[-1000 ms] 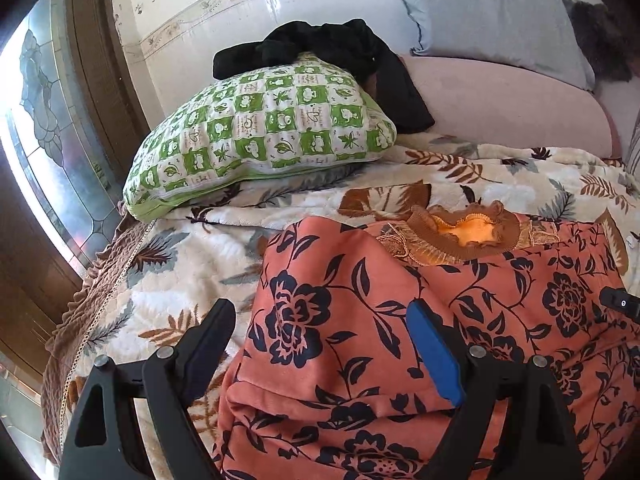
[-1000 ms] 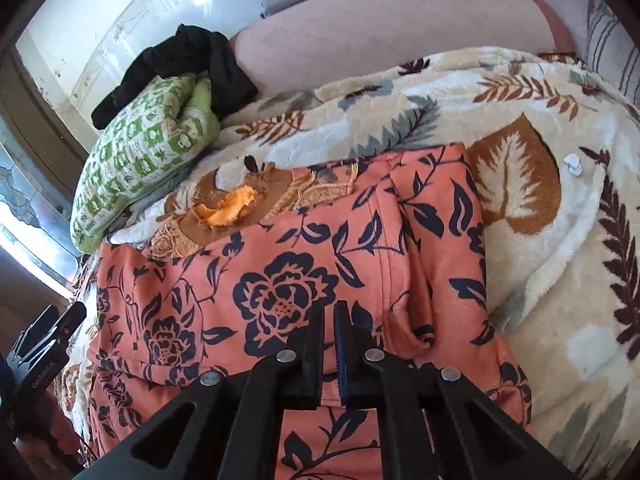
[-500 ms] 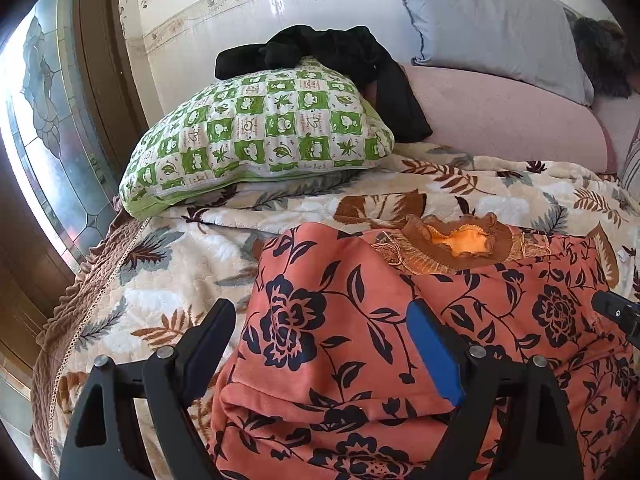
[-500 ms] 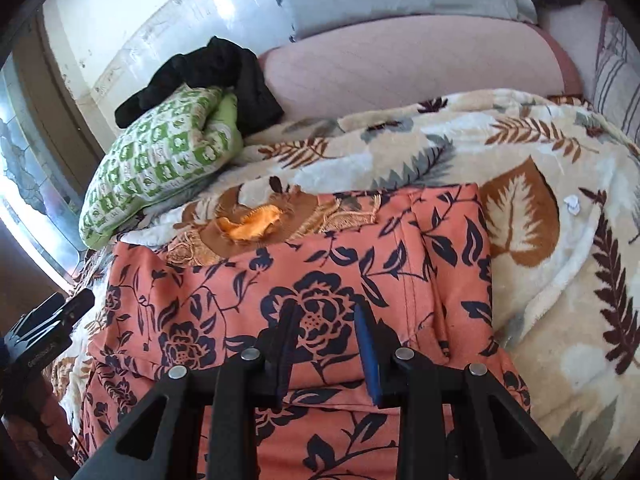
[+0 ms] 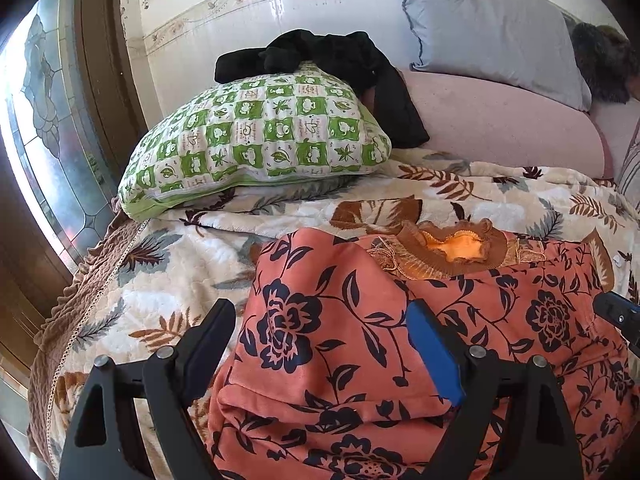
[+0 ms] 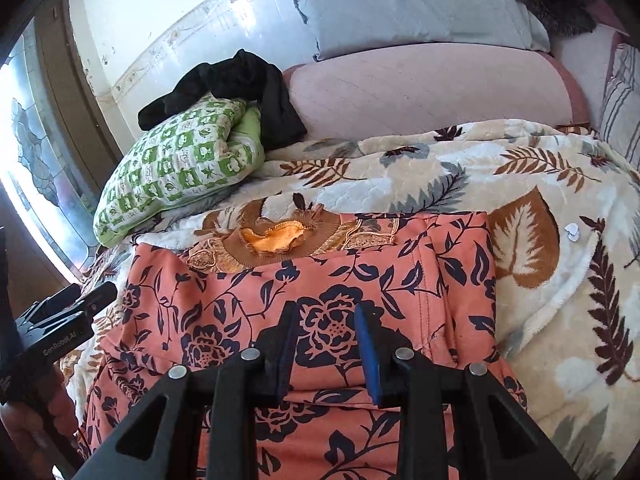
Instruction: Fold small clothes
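We hold both grippers over an orange floral garment (image 5: 344,332) spread flat on a leaf-print blanket (image 5: 160,272). Its sides are folded in toward the middle, and its brown ruffled neck (image 5: 452,252) faces the far end of the bed.

Our left gripper (image 5: 320,344) stands wide, one finger off the garment's left edge over the blanket, the other with its blue pad above the cloth. Nothing is pinched between them.

Our right gripper (image 6: 326,344) is parted narrowly above the middle of the garment, pads clear of the fabric, with a dark flower showing in the gap. In the right wrist view the left gripper shows at the left edge beside the garment.

Beyond the garment a green checked pillow (image 5: 256,140) lies on the blanket with a black cloth (image 5: 320,56) draped over it. A pink bolster (image 5: 504,124) and a grey pillow (image 5: 488,28) lean against the tiled wall.
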Available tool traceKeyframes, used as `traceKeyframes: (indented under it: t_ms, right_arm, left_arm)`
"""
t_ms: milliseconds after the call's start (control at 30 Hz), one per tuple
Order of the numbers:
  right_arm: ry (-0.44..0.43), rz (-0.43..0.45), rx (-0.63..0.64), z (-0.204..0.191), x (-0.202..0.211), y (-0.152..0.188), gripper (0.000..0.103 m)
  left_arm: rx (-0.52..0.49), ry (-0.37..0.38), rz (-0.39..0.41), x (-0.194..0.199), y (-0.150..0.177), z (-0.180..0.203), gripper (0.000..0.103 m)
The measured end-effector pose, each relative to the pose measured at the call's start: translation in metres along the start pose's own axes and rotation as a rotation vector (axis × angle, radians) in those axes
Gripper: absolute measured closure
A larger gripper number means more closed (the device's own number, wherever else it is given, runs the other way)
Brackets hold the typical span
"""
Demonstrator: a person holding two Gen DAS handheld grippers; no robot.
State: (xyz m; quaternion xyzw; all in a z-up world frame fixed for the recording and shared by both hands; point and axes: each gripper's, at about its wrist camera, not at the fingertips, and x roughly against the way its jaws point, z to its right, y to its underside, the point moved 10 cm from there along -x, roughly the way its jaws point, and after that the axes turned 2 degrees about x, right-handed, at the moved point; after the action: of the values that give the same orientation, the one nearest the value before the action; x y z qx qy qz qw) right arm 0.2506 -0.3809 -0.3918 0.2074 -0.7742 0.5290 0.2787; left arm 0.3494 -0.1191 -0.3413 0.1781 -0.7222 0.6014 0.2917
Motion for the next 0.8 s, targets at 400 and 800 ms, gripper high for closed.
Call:
traceKeyframes:
  t_ms: [400,800]
  right_arm:
    - [-0.010,-0.005,0.004,-0.002,0.001,0.000,0.071]
    - [-0.002,-0.054,-0.017,0.006,-0.012,0.010,0.071]
  left_arm:
    - [0.046,-0.020,0.026,0.005,-0.005,-0.015,0.015]
    - [0.067,-0.074,0.075,0.013,-0.010,-0.029,0.015]
